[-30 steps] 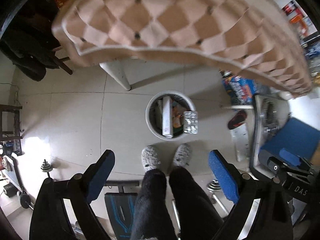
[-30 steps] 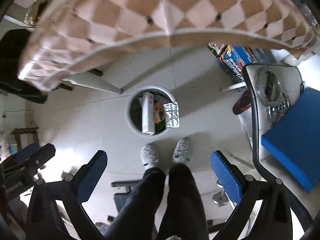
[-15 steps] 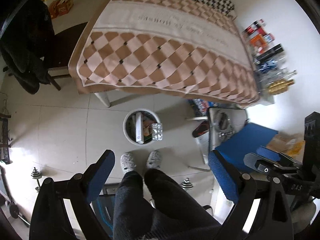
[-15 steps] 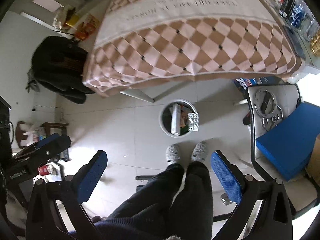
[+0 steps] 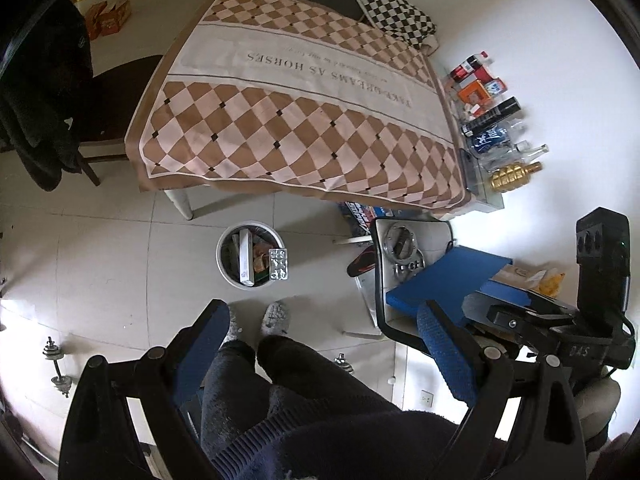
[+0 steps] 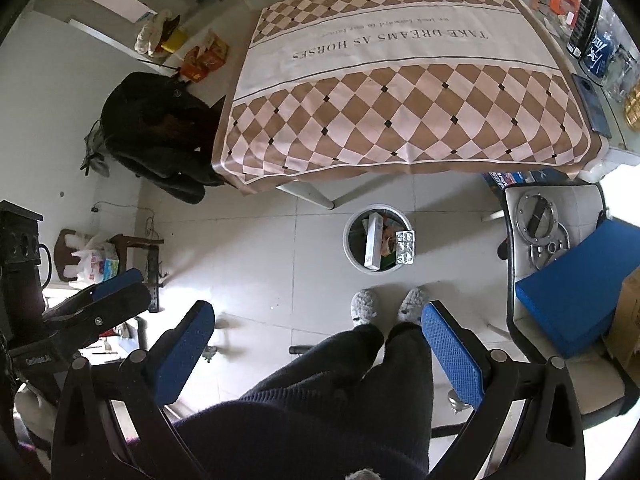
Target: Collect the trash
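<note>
Tablecloth (image 5: 288, 120), glossy tan-and-cream diamond check, reads "TAKE DREAMS AS HORSES" on its pale band. Round white trash bin (image 6: 352, 258) stands on the tiled floor by the table leg, before the person's fuzzy grey slippers (image 6: 364, 306); it holds a long white carton (image 6: 373, 246) and a foil blister pack (image 6: 405, 247). Left gripper (image 5: 324, 348) and right gripper (image 6: 316, 348), blue textured pads, both spread wide, nothing between; only the left view shows the bottles (image 5: 496, 132).

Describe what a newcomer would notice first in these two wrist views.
The brown-and-cream diamond tablecloth printed "TAKE DREAMS AS HORSES" fills the upper part of both views. On the tiled floor before it stands a round white trash bin with a long white box and a foil blister pack, just beyond the person's grey slippers.
</note>
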